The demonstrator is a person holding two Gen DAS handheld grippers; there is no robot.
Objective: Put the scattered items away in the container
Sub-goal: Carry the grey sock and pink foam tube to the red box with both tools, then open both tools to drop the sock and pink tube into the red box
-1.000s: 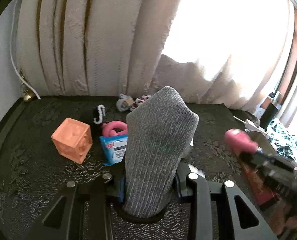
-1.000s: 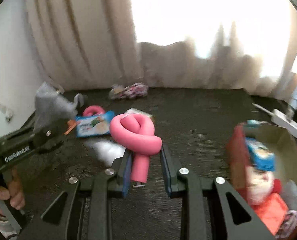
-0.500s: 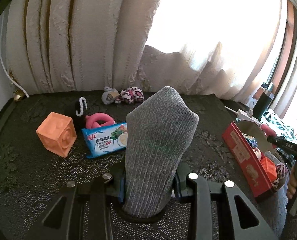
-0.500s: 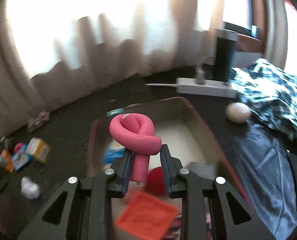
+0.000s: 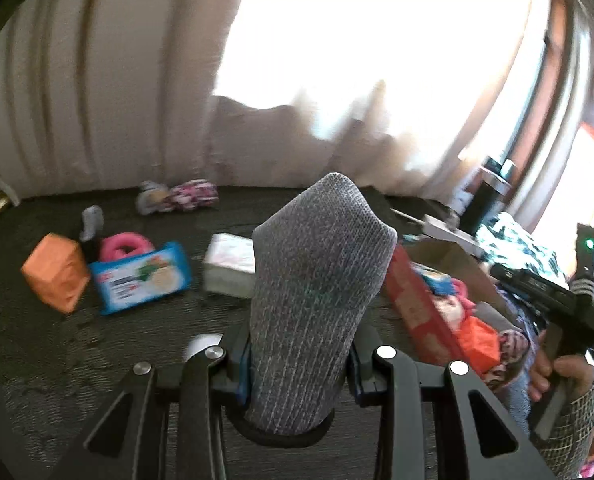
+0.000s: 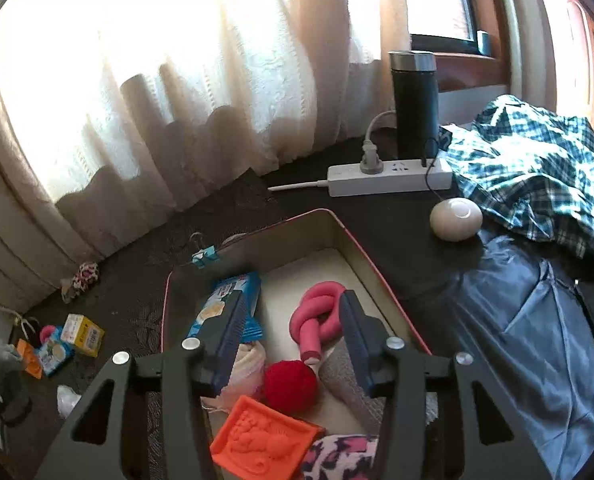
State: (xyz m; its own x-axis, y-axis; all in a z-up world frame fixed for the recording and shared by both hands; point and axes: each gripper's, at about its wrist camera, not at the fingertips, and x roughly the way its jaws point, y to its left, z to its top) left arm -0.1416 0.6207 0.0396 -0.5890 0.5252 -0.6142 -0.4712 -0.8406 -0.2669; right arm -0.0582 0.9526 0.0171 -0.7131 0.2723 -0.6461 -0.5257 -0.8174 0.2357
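My left gripper is shut on a grey sock that stands up between its fingers, above the dark mat. To its right is the red-walled container. In the right wrist view my right gripper hangs open over that container. The knotted pink foam tube lies loose on the container floor between the fingers. A blue packet, a red pompom, an orange tile and a pink patterned cloth also lie inside.
On the mat lie an orange cube, a blue snack packet, a pink ring, a white box and a patterned cloth. Behind the container are a power strip, black tumbler, beige puck and plaid shirt.
My right gripper swung over the container, opened and let the pink foam tube drop inside. My left gripper, still holding the sock, has turned right toward the container.
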